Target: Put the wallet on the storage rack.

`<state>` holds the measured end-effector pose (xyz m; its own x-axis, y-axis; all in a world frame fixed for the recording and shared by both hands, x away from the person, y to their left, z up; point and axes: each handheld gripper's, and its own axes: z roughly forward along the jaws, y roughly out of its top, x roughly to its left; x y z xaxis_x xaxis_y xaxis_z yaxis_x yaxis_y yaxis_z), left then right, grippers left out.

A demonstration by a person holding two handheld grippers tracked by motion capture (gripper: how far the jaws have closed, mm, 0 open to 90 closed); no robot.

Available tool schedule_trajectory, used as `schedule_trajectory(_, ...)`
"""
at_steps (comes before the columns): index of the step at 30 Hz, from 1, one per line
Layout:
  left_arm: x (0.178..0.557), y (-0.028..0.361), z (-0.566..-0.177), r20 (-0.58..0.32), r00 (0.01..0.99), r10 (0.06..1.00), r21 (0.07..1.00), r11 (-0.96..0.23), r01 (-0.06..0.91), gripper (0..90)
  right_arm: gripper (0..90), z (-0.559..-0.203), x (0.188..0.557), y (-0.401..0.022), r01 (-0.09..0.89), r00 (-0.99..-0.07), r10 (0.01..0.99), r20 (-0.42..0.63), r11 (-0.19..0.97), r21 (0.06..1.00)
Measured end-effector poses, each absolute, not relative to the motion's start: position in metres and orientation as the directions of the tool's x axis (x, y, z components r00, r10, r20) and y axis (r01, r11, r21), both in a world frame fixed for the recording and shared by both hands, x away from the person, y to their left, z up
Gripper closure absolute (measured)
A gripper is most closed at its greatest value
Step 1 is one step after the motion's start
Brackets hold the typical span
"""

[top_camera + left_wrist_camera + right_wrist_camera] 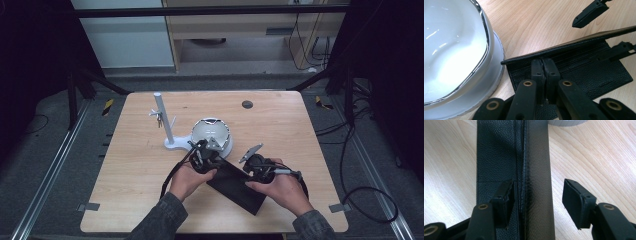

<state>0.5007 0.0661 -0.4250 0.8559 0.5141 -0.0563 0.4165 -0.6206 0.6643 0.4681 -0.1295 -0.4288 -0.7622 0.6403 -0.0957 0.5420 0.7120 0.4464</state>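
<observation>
Your left gripper [544,67] pinches the black wallet [579,67]. Your right gripper's [537,195] jaws stand apart around its raised flap.

— Left gripper [544,66] jaws pressed together, pinching the near edge of the black wallet [599,75]?
— Yes, clamped on the lower panel; upper flap raised at a slant, card slots showing inside

— Beside it?
— White bowl [454,50] with a silvery rim, just left of the wallet on the wooden table [536,22]

— Farther off?
— Right gripper [604,30], one jaw above the flap, one below, apart
</observation>
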Motion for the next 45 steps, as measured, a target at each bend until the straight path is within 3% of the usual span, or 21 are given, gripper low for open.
schedule_trajectory(9,0.501,0.067,-0.425,-0.062,0.855,0.515,0.662,-0.62,0.421,87.5,47.1,-0.434,0.471,-0.125,0.546,-0.763,0.639,-0.095,0.717,0.434)
schedule_trajectory(14,0.502,0.068,-0.424,-0.064,0.856,0.513,0.662,-0.62,0.421,87.5,54.4,-0.439,0.473,-0.121,0.544,-0.767,0.632,-0.106,0.73,0.413)
schedule_trajectory(18,0.499,0.071,-0.421,-0.067,0.851,0.52,0.672,-0.607,0.424,85.9,80.8,-0.442,0.473,-0.114,0.49,-0.789,0.585,-0.188,0.784,0.381)
schedule_trajectory(20,0.494,0.077,-0.416,-0.056,0.848,0.527,0.68,-0.602,0.419,81.1,84.4,-0.437,0.47,-0.115,0.471,-0.794,0.569,-0.215,0.798,0.376)
schedule_trajectory(23,0.483,0.087,-0.405,-0.031,0.837,0.546,0.704,-0.582,0.406,65.5,84.7,-0.43,0.46,-0.123,0.441,-0.814,0.541,-0.21,0.812,0.383)
schedule_trajectory(26,0.476,0.096,-0.398,-0.01,0.837,0.548,0.714,-0.582,0.389,44.5,84.7,-0.418,0.447,-0.138,0.411,-0.809,0.54,-0.232,0.802,0.433)
schedule_trajectory(33,0.472,0.105,-0.399,0.011,0.873,0.487,0.744,-0.588,0.318,16.5,84.8,-0.387,0.435,-0.171,0.362,-0.767,0.577,-0.28,0.75,0.554)
schedule_trajectory(40,0.482,0.107,-0.395,-0.037,0.861,0.508,0.78,-0.523,0.343,14.4,84.8,-0.363,0.432,-0.189,0.284,-0.744,0.588,-0.318,0.709,0.646)
schedule_trajectory(45,0.483,0.106,-0.388,-0.014,0.874,0.486,0.792,-0.528,0.306,13.3,84.8,-0.353,0.429,-0.197,0.246,-0.731,0.599,-0.326,0.678,0.693)
